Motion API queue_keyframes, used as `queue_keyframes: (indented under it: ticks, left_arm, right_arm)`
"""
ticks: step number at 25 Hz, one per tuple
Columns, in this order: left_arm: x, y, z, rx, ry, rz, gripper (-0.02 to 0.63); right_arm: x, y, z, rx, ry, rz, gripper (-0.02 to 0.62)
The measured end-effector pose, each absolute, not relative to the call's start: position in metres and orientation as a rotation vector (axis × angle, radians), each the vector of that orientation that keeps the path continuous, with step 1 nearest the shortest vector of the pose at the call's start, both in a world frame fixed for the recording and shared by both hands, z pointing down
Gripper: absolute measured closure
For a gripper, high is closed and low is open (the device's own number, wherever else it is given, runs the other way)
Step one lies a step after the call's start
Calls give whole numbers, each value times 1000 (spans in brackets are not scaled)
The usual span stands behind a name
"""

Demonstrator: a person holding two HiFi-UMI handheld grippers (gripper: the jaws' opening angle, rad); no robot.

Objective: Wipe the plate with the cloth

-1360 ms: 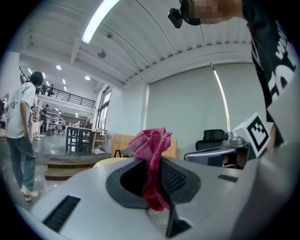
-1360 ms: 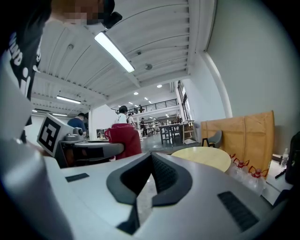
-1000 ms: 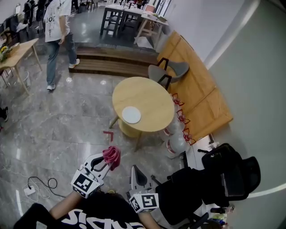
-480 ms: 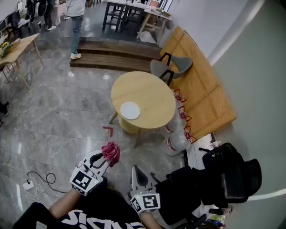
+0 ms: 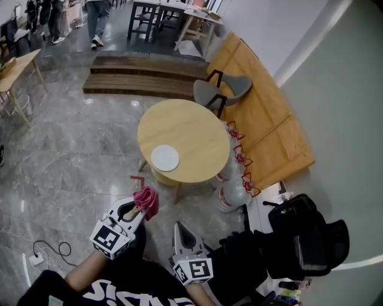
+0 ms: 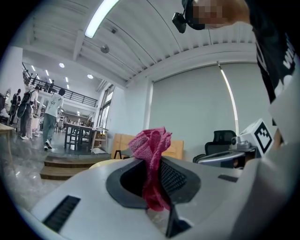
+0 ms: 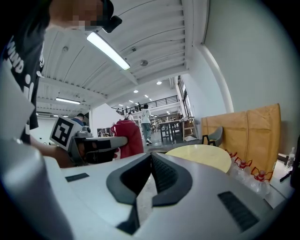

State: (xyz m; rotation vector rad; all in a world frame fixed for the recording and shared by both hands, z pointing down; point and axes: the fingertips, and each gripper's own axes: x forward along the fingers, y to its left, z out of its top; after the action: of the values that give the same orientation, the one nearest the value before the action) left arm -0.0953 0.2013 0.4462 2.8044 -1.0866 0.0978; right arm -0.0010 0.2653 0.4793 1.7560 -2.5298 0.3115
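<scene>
We hold the cloth [image 5: 146, 200] clamped in the left gripper [image 5: 139, 209], the right gripper [image 5: 180, 227] clenched empty; next we must bring it onto the plate [image 5: 165, 158] at the near edge of the table [image 5: 194, 125].

The lower end of the cloth [image 6: 149, 140] is hidden between the closed jaws of the left gripper [image 6: 151, 164]. In that gripper's view its grey body covers most of the table [image 6: 101, 164], so the plate [image 5: 164, 158], plain in the head view, cannot be seen there. In the head view, the upper edge cuts off a far-left person [image 5: 97, 15] above the legs.
</scene>
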Motion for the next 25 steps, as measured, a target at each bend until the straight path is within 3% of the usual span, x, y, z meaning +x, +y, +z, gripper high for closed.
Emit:
queue_keyframes:
  ticks: [25]
  left_arm:
    - [-80,-47,491,2846,-823,226,538]
  right_arm:
    - [6,-3,515,1793,-2444,535,574]
